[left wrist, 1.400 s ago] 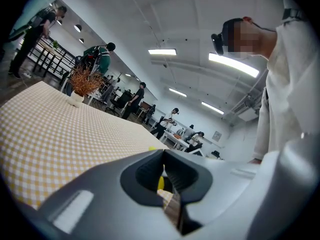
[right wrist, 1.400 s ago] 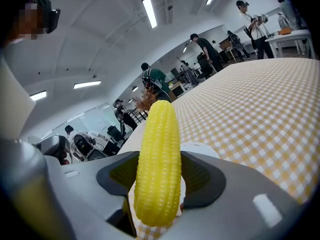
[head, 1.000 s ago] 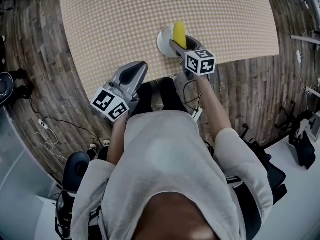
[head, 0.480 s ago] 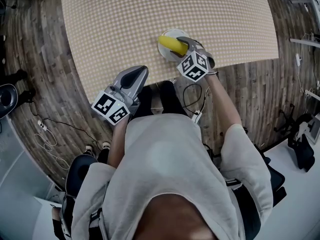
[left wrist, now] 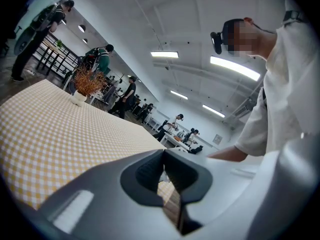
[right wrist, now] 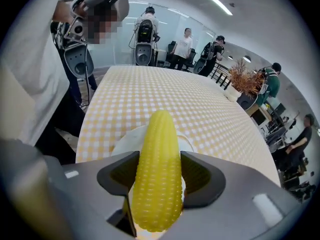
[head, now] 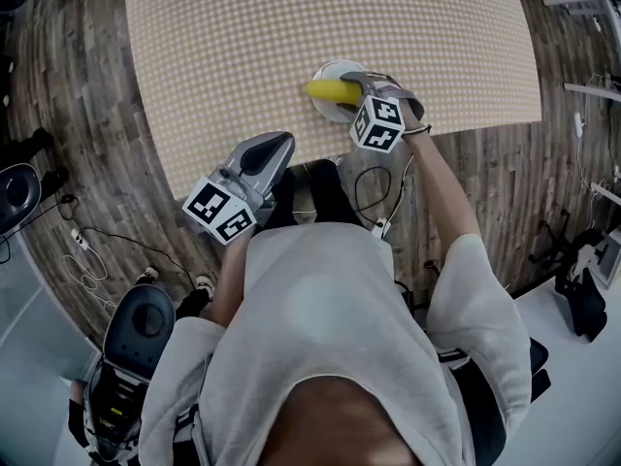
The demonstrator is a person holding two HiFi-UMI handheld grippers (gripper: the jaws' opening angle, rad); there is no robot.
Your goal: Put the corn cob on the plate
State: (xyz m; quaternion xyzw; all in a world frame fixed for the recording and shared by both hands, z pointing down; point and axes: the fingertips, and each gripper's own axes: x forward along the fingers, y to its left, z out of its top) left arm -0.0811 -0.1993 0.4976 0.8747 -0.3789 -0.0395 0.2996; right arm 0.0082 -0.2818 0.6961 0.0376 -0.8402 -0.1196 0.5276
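The right gripper (head: 347,87) sits right of centre in the upper part of the head view, its jaws clamped on the corn (head: 331,90). Its marker cube (head: 377,124) is just below and right of the corn. In the right gripper view the dark pads (right wrist: 192,173) press on both sides of the corn (right wrist: 158,174). It runs up the middle of the frame with its blunt tip toward the far table.

The corn lies crosswise over the plate (head: 328,67). Its left tip reaches past the plate's left rim in the head view. Whether it touches the plate cannot be told. In the right gripper view the white plate (right wrist: 123,143) shows behind the corn at lower centre, on the checked cloth (right wrist: 150,91).

The left gripper (head: 273,148) hangs at the table's near edge, left of centre, well apart from the plate. In the left gripper view its jaws (left wrist: 163,156) stand together, with nothing between them. The cloth (left wrist: 55,129) stretches away at the left of that frame, and a vase of dried twigs (left wrist: 83,85) stands at its far end.
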